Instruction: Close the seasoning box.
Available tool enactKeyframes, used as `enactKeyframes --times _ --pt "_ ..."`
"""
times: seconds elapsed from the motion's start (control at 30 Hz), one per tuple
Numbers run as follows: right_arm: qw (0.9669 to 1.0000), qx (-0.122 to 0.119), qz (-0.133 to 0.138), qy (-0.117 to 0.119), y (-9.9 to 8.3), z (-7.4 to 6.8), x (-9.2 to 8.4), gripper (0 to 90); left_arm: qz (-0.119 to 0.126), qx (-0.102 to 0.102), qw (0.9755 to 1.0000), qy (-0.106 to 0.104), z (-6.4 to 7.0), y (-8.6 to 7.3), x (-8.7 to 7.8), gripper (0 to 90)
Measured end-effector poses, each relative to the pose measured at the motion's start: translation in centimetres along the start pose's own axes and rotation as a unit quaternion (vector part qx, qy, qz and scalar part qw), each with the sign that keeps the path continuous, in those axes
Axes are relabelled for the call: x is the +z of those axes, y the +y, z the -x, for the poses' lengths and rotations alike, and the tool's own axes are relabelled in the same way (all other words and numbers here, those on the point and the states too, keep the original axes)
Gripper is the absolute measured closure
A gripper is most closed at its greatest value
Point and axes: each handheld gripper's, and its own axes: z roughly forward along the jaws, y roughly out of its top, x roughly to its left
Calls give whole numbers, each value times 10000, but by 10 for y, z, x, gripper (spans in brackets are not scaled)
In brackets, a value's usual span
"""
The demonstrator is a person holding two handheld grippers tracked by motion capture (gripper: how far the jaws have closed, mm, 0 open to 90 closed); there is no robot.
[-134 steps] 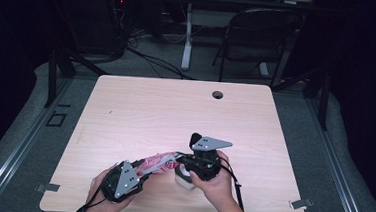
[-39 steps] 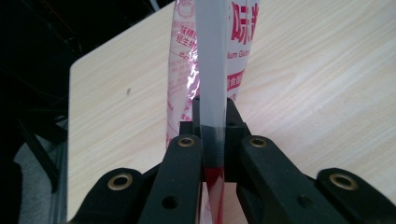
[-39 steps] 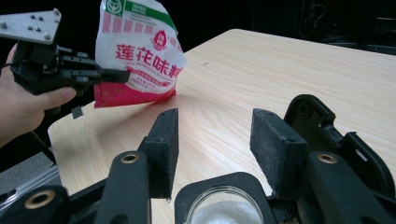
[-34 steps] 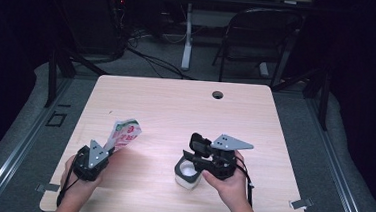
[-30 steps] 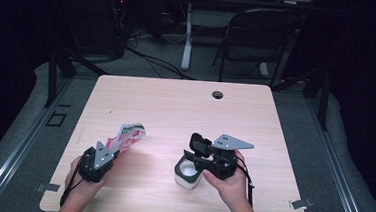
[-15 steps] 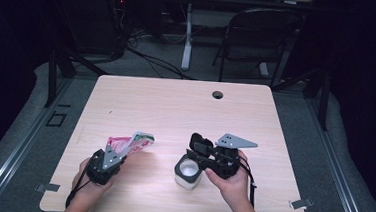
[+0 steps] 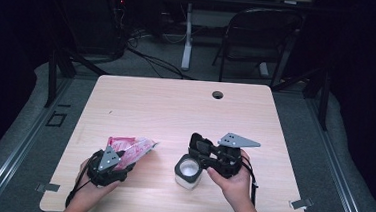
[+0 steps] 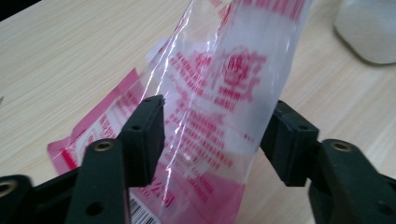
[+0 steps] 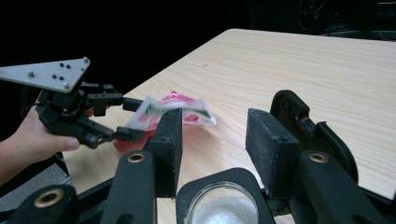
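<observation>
Lowered to the table since earlier, the red-printed plastic bag (image 8: 219, 107) lies loose between the left gripper's (image 8: 212, 135) just-opened jaws.

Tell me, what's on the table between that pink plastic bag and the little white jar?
Nothing: in the high view, bare wooden table separates the pink plastic bag from the white jar.

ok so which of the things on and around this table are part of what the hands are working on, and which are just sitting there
In the job:
- pink printed plastic bag, between the open jaws of the left gripper
- white jar at the right gripper, jaws open

Just there:
- table with its cable hole
- chair behind the table
- floor cables
</observation>
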Motion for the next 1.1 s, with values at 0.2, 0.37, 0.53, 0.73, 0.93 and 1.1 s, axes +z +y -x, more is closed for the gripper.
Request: enactKeyframes --times 0.2,0.37,0.53,0.73,0.93,1.1 --pt "10000 -22 58 -75 3 2 -5 549 73 -6 9995 -300 7 5 -2 389" --pt "9998 -26 112 -172 6 5 -10 534 36 -4 9988 -498 13 11 -3 354" --pt "9993 -36 163 -347 7 8 -14 520 -52 -15 9991 -416 15 10 1 333" --pt "9982 81 166 -573 8 18 -20 516 -69 -94 9995 -295 12 9 0 332" --pt "9972 249 125 -697 5 29 -21 517 -55 -159 9995 -266 12 11 -3 340" --pt "9968 269 23 -754 2 33 -19 540 -34 -145 9995 -271 13 13 -4 343"
